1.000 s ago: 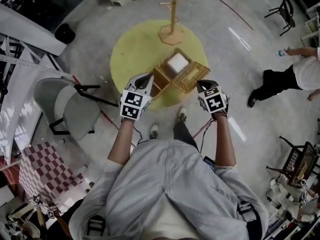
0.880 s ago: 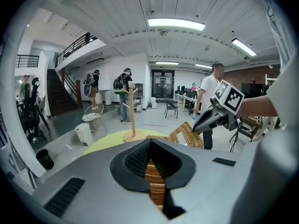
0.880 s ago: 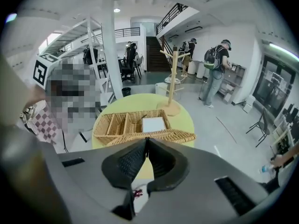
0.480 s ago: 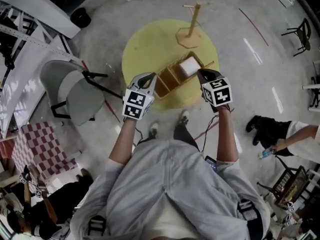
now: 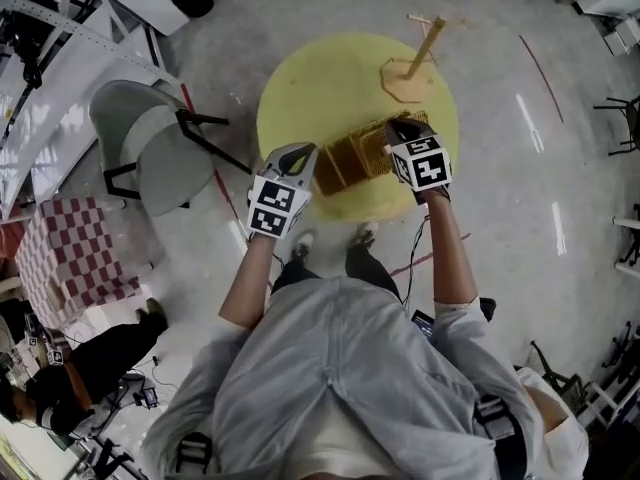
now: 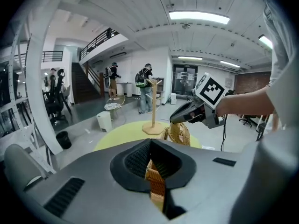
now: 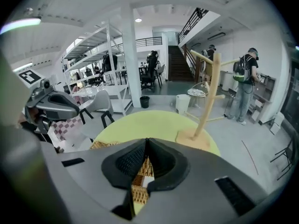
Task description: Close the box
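Note:
A wicker box (image 5: 340,168) sits at the near side of the round yellow table (image 5: 320,78). Its lid (image 5: 375,146) stands nearly upright over the box's right part and hides the inside there. My right gripper (image 5: 398,128) is shut, its tips against the lid's top edge (image 6: 180,133); the left gripper view shows that gripper (image 6: 175,120) from the side. Wicker fills the gap under its jaws (image 7: 147,146). My left gripper (image 5: 302,152) is shut at the box's left end, with wicker showing below its tips (image 6: 149,146). The right gripper view has it (image 7: 74,113) at the left.
A wooden peg stand (image 5: 415,63) rises on the table's far right. A grey chair (image 5: 150,158) stands left of the table, a checkered seat (image 5: 60,258) nearer on the left. People stand far off in the hall (image 6: 145,85).
My right gripper moved from the box's near right up onto the lid. The lid swung from lying open at the right to nearly upright. The left gripper stayed at the box's left end.

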`<state>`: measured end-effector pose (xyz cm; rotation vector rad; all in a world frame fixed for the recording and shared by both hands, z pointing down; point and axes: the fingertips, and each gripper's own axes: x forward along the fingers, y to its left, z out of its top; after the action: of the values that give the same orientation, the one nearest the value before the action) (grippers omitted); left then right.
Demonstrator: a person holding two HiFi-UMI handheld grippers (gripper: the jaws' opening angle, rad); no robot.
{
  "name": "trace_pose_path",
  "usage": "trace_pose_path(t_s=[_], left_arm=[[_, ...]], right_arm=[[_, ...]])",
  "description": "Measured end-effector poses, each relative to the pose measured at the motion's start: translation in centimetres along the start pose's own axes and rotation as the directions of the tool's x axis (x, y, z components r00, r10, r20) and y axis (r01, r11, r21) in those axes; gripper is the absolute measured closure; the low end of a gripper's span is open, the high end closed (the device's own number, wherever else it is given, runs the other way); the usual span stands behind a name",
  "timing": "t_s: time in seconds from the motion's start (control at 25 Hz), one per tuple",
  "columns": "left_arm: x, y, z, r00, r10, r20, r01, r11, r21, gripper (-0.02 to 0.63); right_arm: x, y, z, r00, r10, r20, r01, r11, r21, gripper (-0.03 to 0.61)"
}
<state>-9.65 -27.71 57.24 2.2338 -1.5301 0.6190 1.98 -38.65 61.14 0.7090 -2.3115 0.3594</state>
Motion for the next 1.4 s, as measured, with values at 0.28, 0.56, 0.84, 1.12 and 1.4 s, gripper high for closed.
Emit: trace_pose_path(t_s=[0.28,0.56,0.84,1.12,1.4], left_arm=[[1.2,1.0,-0.7,0.998,0.063,-0.022,-0.064,0.997,-0.054,0.586],[1.3,2.2,-1.6,0.993,0.11,-0.042,-0.113,0.989,-0.097,0.586],[1.8,2.1,-2.0,0.993,0.109,-0.045,-0.113,0.988,-0.103,0.584],[1.5,2.1,-0.7,0.997,0.07,-0.02,-0.071,0.996,-0.051,0.584],[0.1,2.6,2.0,0.998,0.043,0.045,-0.043,0.999,0.0,0.584]], right_arm=[[5.3,-0.8,-1.5,0.993,0.064,-0.095,-0.067,0.997,-0.037,0.54],[8.4,-1.1,-3.4,0.981,0.094,-0.171,-0.1,0.995,-0.026,0.538],[9.0,-1.2,-3.8,0.983,0.103,-0.155,-0.106,0.994,-0.01,0.537],[6.2,-1.9,-2.7,0.994,0.041,-0.105,-0.041,0.999,-0.001,0.489],[-0.2,-2.8,0.7,0.996,-0.093,0.009,0.093,0.996,0.003,0.494]])
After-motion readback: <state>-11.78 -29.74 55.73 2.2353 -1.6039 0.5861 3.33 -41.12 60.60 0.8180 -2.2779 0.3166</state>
